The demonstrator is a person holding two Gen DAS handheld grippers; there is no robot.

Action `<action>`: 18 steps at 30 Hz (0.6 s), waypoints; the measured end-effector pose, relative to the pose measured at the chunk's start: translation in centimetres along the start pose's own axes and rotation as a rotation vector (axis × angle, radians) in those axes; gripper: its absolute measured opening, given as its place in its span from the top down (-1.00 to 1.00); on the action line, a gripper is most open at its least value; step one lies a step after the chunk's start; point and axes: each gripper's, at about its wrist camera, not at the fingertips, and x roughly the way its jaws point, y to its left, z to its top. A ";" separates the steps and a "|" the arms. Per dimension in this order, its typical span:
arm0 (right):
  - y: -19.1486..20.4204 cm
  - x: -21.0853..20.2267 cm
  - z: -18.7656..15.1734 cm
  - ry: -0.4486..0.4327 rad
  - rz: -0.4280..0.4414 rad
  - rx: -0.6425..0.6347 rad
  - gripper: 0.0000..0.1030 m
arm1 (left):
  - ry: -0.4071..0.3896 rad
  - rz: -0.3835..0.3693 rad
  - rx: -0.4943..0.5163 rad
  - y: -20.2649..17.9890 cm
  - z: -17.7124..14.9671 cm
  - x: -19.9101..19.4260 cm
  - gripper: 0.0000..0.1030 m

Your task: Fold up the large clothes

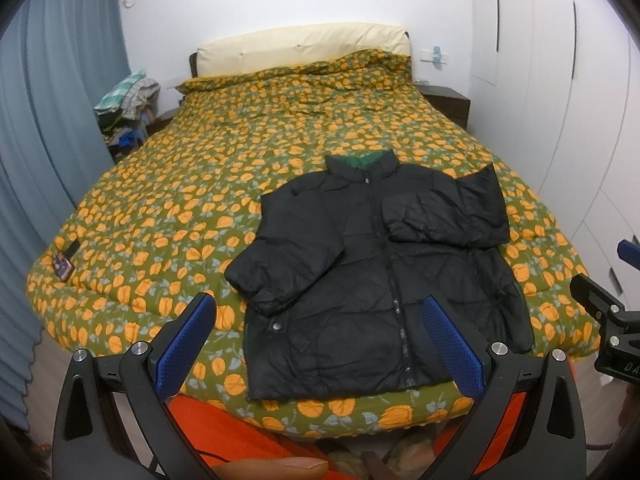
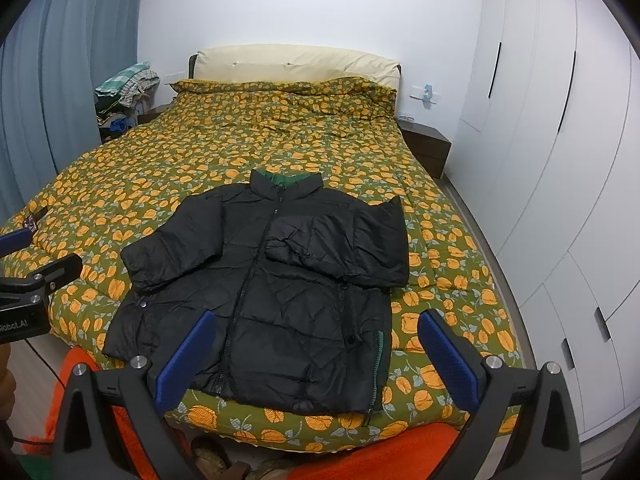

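A black puffer jacket [image 1: 372,264] with a green collar lining lies front up and zipped at the near end of the bed; it also shows in the right wrist view [image 2: 272,292]. Its right sleeve is folded across the chest. Its left sleeve lies angled out over the quilt. My left gripper [image 1: 320,320] is open and empty, held above the bed's near edge in front of the jacket's hem. My right gripper [image 2: 316,338] is open and empty, also held before the hem.
The bed carries a green quilt with orange flowers [image 1: 200,184] and a cream headboard [image 1: 304,44]. A pile of clothes [image 1: 124,104] sits far left by blue curtains. White wardrobes [image 2: 560,160] line the right. An orange rug [image 2: 380,460] lies below the bed's near edge.
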 end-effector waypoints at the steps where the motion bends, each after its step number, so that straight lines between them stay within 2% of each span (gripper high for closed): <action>1: -0.1 0.0 0.0 0.000 0.000 -0.001 -0.99 | 0.000 0.000 0.000 0.0 0.0 0.0 -0.99; 18: -0.4 0.4 0.0 0.008 0.004 0.003 -0.99 | 0.003 0.003 0.001 -0.2 0.1 0.0 -0.99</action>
